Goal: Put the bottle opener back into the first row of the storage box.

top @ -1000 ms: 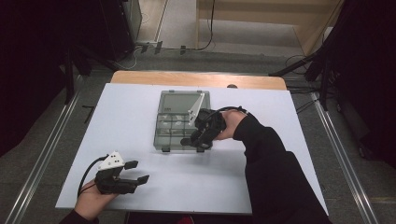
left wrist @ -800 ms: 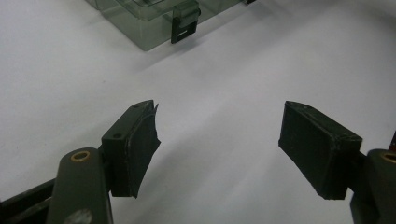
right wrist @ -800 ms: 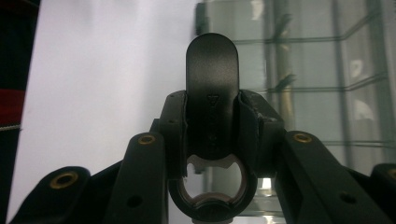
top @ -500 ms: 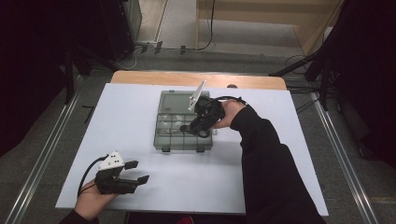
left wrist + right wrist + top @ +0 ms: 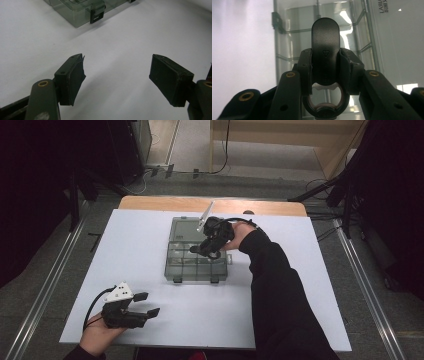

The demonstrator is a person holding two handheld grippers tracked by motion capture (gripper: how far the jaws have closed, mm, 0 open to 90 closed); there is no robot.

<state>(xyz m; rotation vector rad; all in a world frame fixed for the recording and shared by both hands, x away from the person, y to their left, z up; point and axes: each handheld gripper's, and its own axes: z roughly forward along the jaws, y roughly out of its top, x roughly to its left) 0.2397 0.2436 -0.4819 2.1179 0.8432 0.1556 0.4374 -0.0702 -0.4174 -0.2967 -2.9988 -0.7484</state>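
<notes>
While clamped on a black bottle opener (image 5: 325, 50), right gripper (image 5: 212, 242) over clear compartment box (image 5: 196, 251), left gripper (image 5: 131, 310) jaws apart

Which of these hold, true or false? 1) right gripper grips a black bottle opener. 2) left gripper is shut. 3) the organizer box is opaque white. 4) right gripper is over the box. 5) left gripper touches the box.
1) The right gripper is clamped on a black bottle opener: true.
2) The left gripper is shut: false, its jaws stand wide apart with nothing between them.
3) The compartment box is opaque white: false, it is clear plastic with dividers.
4) The right gripper is over the box: true.
5) The left gripper touches the box: false, it sits apart, near the table front edge.
</notes>
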